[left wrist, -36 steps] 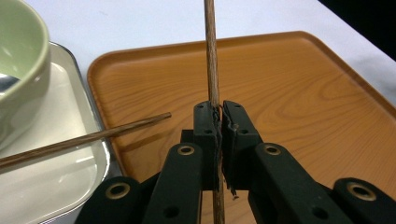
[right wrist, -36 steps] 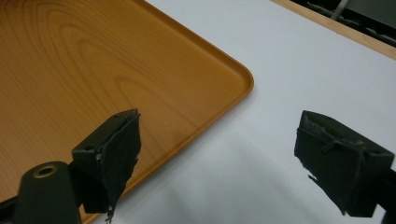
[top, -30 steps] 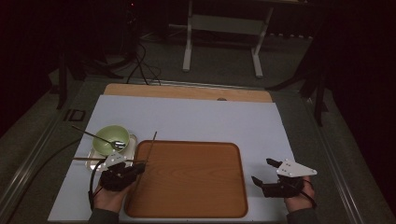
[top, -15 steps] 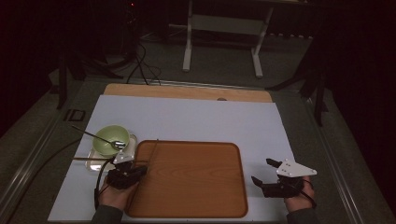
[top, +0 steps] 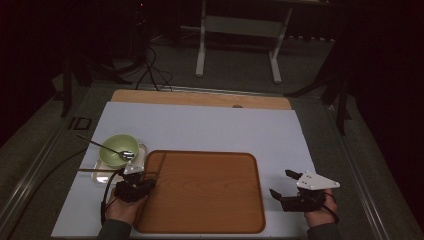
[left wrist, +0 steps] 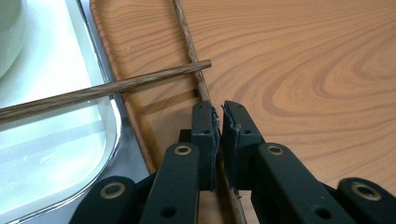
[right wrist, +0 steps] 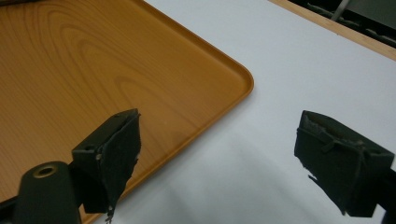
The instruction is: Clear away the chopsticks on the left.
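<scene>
Room: dark around the table (top: pixel 210 125), its white top lit from above; cables and a metal stand sit behind it on the floor.
Far left: green bowl (top: pixel 119 149) with a spoon (top: pixel 107 148) resting in it stands on a clear dish (top: pixel 102 172) with a shiny rim; one chopstick (left wrist: pixel 102 91) lies across that dish, its tip reaching over the rim of the wooden tray (top: pixel 200 192).
Left tongs (left wrist: pixel 218 116): narrow, closed on a second chopstick (left wrist: pixel 189 44) that runs along the inner left rim of the tray; the stick passes between the pads and carries on away from them.
Step in hand: judged as lifting this chopstick off the tray, or laying it there; the pictures alone do not say which.
Doing it well: the grip sits near one end, so the long free end will likely droop or swing; keep the squeeze firm, raise it level and slowly; mind the crossing chopstick just ahead, which touches or lies very near the held one and could be dragged or rolled off the dish.
Tray: bare wood-grain floor apart from the chopstick; room to set both sticks side by side.
Right tongs (right wrist: pixel 217 163): wide and holding nothing, hovering over the table just beside the tray's right edge; best kept there, ready to steady the tray if it slides.
</scene>
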The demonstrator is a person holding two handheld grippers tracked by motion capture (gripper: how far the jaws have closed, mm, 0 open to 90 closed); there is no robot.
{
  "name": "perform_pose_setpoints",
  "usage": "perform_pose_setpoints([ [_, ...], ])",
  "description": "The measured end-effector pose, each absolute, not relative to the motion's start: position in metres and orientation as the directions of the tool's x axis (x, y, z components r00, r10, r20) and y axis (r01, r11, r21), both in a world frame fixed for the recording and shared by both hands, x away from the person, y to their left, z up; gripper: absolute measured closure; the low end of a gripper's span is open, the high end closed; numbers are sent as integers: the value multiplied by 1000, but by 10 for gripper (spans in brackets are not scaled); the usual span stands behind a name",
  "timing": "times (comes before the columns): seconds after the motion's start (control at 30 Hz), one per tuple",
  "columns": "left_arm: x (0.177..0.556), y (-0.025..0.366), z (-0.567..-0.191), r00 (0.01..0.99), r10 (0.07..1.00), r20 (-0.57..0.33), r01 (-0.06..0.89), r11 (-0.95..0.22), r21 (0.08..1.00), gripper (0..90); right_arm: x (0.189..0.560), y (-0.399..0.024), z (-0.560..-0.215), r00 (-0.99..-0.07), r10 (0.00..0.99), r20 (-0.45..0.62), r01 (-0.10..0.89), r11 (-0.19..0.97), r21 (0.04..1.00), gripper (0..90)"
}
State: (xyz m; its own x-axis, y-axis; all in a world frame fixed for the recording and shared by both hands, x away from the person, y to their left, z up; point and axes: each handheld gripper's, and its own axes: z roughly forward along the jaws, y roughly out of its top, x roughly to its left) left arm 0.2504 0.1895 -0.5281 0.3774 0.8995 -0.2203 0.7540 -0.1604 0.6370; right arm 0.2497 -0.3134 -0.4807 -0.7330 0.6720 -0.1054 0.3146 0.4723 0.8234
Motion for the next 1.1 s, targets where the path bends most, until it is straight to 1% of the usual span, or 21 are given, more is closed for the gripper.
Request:
perform_pose_setpoints([
  [0.33,247,196,-526,333,919,-209,775,-141,617,830,249,-314,-480,-733,672,-105,313,470,825,144],
  [0.63,243,195,-526,326,922,-207,787,-144,600,815,249,-314,-480,-732,673,-106,314,472,824,144],
  [0.93,242,196,-524,327,924,-200,787,-148,600,787,249,-314,-480,-732,673,-105,314,471,825,144],
  [1.1,239,199,-521,326,924,-199,776,-142,614,773,249,-314,-480,-733,672,-106,312,469,826,144],
])
